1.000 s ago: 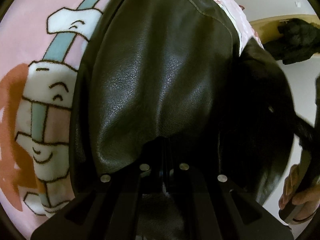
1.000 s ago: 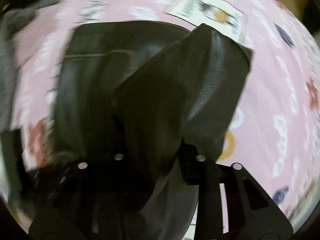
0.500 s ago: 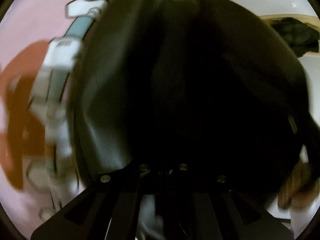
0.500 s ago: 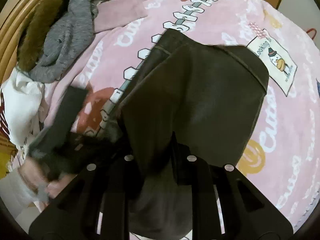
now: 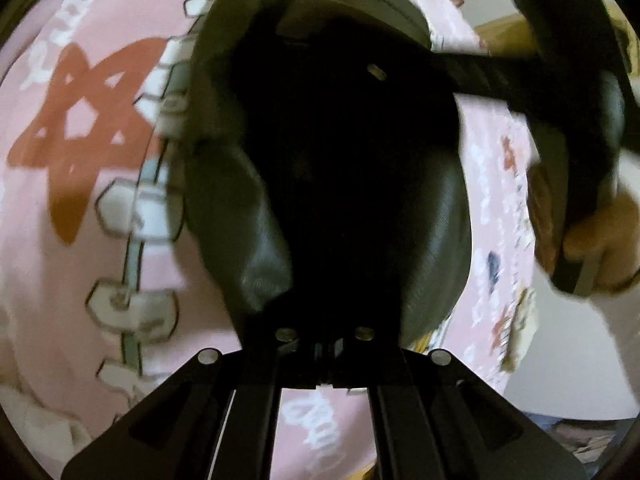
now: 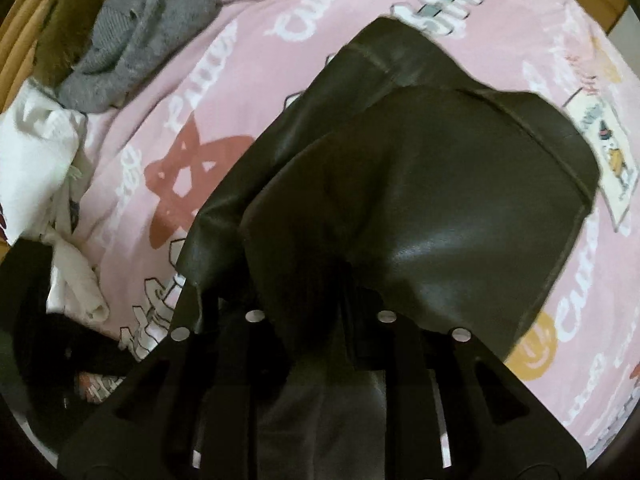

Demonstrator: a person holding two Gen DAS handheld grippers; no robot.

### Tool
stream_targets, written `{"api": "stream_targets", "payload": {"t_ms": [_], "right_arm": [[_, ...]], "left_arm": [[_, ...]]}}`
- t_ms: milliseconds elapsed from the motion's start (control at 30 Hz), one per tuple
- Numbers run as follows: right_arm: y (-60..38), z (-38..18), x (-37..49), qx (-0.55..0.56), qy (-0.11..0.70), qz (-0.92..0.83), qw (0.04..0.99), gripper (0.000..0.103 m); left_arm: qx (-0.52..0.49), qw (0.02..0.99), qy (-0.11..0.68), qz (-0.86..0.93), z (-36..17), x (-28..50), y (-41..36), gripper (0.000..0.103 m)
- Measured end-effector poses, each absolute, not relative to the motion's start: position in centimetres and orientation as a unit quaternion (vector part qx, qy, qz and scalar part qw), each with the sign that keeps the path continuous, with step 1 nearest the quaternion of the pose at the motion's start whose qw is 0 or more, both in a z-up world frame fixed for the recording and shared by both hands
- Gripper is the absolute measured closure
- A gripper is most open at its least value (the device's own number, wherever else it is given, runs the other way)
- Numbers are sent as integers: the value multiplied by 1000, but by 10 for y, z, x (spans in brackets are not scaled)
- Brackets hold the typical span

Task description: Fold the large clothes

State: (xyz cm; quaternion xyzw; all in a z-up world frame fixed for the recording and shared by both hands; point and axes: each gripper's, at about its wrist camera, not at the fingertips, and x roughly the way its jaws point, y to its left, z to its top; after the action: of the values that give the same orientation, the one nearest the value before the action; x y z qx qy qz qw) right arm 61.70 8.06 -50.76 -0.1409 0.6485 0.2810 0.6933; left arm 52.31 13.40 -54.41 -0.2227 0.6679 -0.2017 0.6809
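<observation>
A black leather garment (image 5: 352, 184) is pinched in the left tongs (image 5: 326, 350), which are pressed together, and is draped ahead of them over the pink blanket (image 5: 80, 240). The right tongs (image 6: 320, 320) are opening, with the garment's fold (glossy, seamed) between them. A grey sweater (image 6: 136, 36) is seen far left of them.
</observation>
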Motion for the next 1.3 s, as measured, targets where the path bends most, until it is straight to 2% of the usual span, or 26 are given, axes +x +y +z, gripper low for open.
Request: {"api": "stream_targets", "payload": {"t_ms": [67, 100, 133, 167, 267, 467, 600, 667, 700, 733, 867, 933, 1000, 1033, 1133, 1200, 1300], "right_arm": [[89, -515, 615, -149, 652, 281, 688, 64], [94, -521, 615, -140, 659, 288, 681, 43], [99, -526, 614, -123, 666, 300, 671, 16], [105, -530, 613, -119, 672, 306, 664, 11], [125, -542, 605, -173, 657, 286, 676, 6], [109, -552, 630, -79, 695, 288, 654, 5], [90, -555, 654, 1, 733, 291, 614, 11], [81, -555, 662, 29, 745, 281, 605, 20], [74, -554, 666, 41, 749, 277, 600, 30], [70, -553, 669, 45, 751, 275, 599, 39], [47, -543, 676, 91, 751, 287, 588, 47], [43, -532, 677, 108, 744, 298, 589, 62], [37, -512, 677, 112, 728, 320, 596, 70], [32, -498, 677, 109, 713, 339, 604, 83], [22, -468, 673, 119, 694, 383, 598, 90], [26, -460, 665, 113, 694, 414, 578, 90], [48, -483, 655, 85, 719, 425, 544, 90]], "left_arm": [[-209, 680, 677, -190, -549, 512, 133, 102], [-208, 676, 684, -181, -555, 507, 133, 103], [-209, 672, 688, -175, -558, 504, 134, 102], [-214, 672, 688, -172, -557, 498, 135, 102], [-209, 680, 686, -156, -548, 494, 135, 102], [-180, 698, 687, -91, -516, 490, 147, 103], [-233, 737, 630, -74, -458, 482, 151, 102], [-274, 745, 602, -85, -440, 490, 135, 102], [-284, 744, 597, -91, -440, 497, 126, 102], [-284, 743, 599, -90, -446, 506, 109, 102], [-282, 709, 645, -37, -508, 529, 75, 101], [-293, 695, 657, -9, -533, 526, 75, 101], [-318, 686, 654, 1, -540, 520, 79, 100], [-320, 686, 653, 5, -542, 517, 80, 100], [-314, 690, 652, 16, -542, 509, 78, 100], [-317, 689, 652, 18, -539, 508, 78, 100], [-318, 685, 655, 24, -540, 507, 74, 100]]}}
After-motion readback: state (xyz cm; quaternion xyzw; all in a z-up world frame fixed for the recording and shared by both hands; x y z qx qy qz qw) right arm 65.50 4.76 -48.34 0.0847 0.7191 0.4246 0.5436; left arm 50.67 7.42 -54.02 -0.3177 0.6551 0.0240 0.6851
